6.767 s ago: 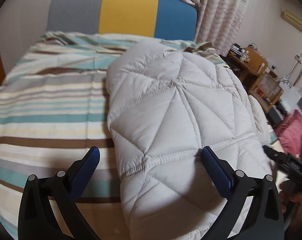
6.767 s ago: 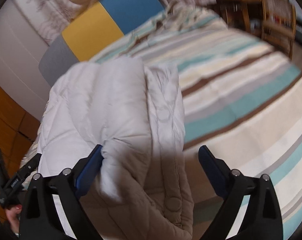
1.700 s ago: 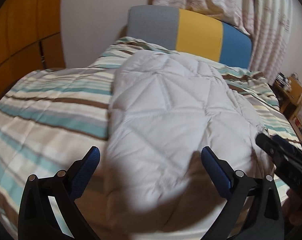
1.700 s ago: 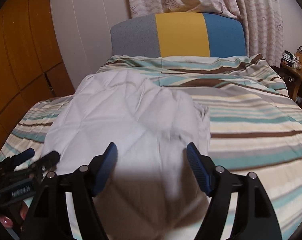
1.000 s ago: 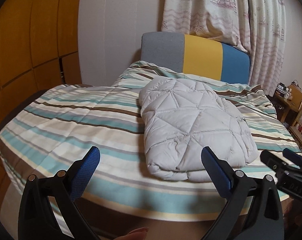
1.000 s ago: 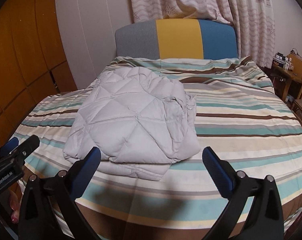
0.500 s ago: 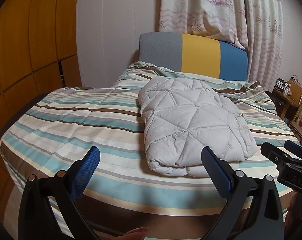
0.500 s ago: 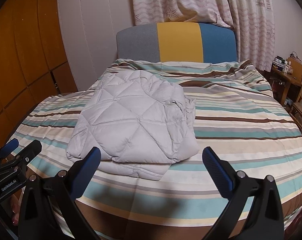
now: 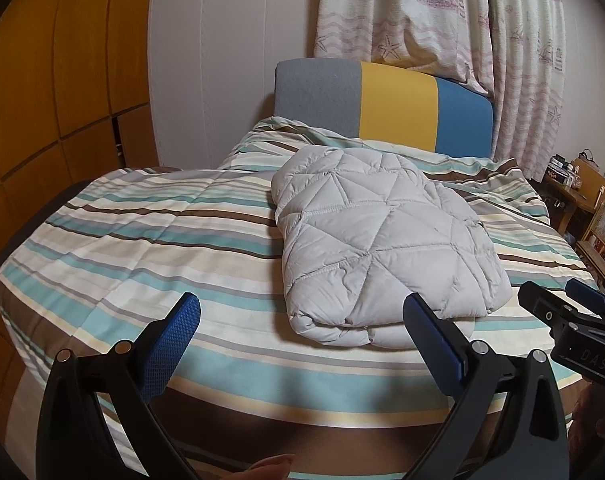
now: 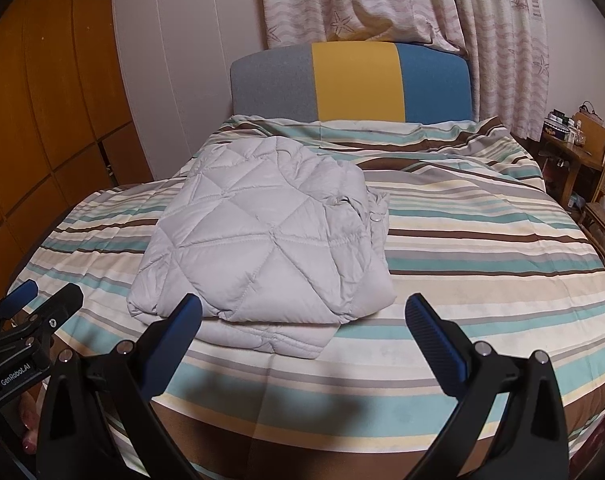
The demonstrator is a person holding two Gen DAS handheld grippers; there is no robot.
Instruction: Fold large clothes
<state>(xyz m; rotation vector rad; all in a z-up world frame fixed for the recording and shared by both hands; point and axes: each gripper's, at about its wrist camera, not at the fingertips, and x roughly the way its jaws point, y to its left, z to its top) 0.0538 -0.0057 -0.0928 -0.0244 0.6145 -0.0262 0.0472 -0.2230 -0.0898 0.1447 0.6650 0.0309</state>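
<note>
A pale grey quilted jacket (image 9: 382, 240) (image 10: 262, 248) lies folded into a thick bundle on the striped bed cover (image 9: 150, 240) (image 10: 482, 264), near the foot of the bed. My left gripper (image 9: 302, 320) is open, held back from the bed edge, with nothing between its blue pads. My right gripper (image 10: 302, 316) is open too and holds nothing. In the left wrist view the right gripper (image 9: 558, 312) pokes in at the right edge. The left gripper (image 10: 38, 300) shows at the lower left of the right wrist view.
A grey, yellow and blue headboard (image 9: 386, 108) stands at the far end under patterned curtains (image 9: 442, 16). Wooden panelling (image 9: 50, 100) runs along the left. A wooden desk and chair (image 10: 582, 160) with small clutter stand at the right. A fingertip (image 9: 270, 466) shows at the bottom.
Both grippers have pulled back from right over the jacket to beyond the bed's foot edge. The jacket has stayed folded and still over the last second.
</note>
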